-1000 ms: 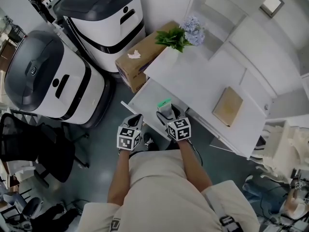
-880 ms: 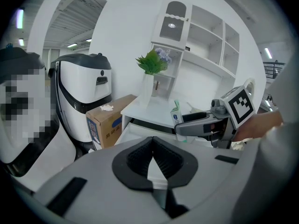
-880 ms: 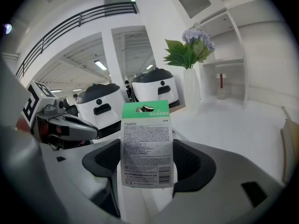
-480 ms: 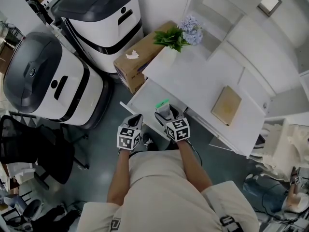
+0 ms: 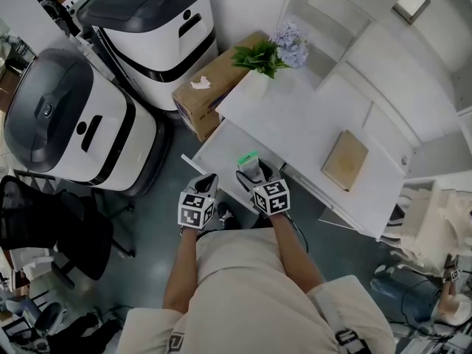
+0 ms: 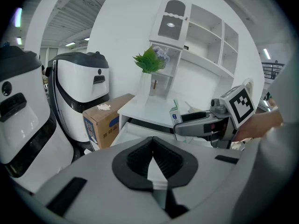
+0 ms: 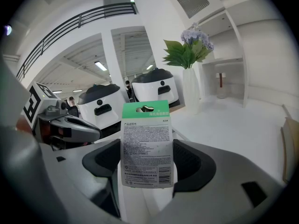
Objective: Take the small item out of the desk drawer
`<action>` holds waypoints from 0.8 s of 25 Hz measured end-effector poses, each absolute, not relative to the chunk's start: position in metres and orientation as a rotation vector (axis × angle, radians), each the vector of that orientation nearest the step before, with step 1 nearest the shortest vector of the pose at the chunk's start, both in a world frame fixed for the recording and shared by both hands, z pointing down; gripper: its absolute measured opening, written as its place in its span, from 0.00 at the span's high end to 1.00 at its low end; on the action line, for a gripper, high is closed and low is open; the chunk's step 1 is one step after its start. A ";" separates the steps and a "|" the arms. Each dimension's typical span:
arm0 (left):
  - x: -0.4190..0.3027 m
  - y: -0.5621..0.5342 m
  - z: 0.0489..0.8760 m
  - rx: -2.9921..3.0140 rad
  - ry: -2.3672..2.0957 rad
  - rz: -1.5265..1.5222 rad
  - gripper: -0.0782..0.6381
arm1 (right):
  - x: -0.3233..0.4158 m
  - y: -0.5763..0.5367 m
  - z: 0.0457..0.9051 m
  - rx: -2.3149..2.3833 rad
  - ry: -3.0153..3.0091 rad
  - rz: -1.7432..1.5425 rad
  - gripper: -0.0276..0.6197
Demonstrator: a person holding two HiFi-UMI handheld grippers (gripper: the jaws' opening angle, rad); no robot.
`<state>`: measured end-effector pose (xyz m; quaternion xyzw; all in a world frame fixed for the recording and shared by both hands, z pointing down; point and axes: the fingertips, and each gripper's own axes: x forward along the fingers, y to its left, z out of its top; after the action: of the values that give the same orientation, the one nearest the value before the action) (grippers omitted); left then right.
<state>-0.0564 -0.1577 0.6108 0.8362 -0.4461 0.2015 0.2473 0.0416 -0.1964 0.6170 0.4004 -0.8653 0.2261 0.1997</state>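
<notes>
A small carded packet [image 7: 145,143] with a green top stands upright between the jaws of my right gripper [image 7: 147,149], which is shut on it. In the head view the same packet [image 5: 248,158] sits at the tip of the right gripper [image 5: 255,171], over the open white drawer [image 5: 214,152] of the white desk [image 5: 310,116]. My left gripper [image 5: 207,181] hangs just left of it, in front of the drawer. Its pads [image 6: 161,161] meet with nothing between them. From the left gripper view, the right gripper [image 6: 180,125] and packet [image 6: 175,114] show at the right.
Two large white and dark-grey machines [image 5: 74,120] [image 5: 158,24] stand left of the desk, with a cardboard box [image 5: 210,87] between them and it. A vase of flowers [image 5: 271,54] and a tan book [image 5: 346,161] sit on the desk. A black chair [image 5: 51,227] is at the left.
</notes>
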 end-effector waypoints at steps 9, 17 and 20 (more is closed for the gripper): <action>-0.058 -0.158 0.611 2.275 -1.223 0.552 0.87 | 0.041 -0.197 0.618 1.116 -2.426 0.636 0.39; -0.057 -0.157 0.612 2.277 -1.220 0.557 0.87 | 0.043 -0.196 0.617 1.120 -2.425 0.639 0.39; -0.056 -0.158 0.612 2.279 -1.218 0.561 0.87 | 0.044 -0.197 0.618 1.124 -2.424 0.643 0.39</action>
<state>-0.0555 -0.1578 0.6118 0.8354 -0.4464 0.2057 0.2461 0.0445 -0.1968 0.6177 0.4011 -0.8650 0.2296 0.1956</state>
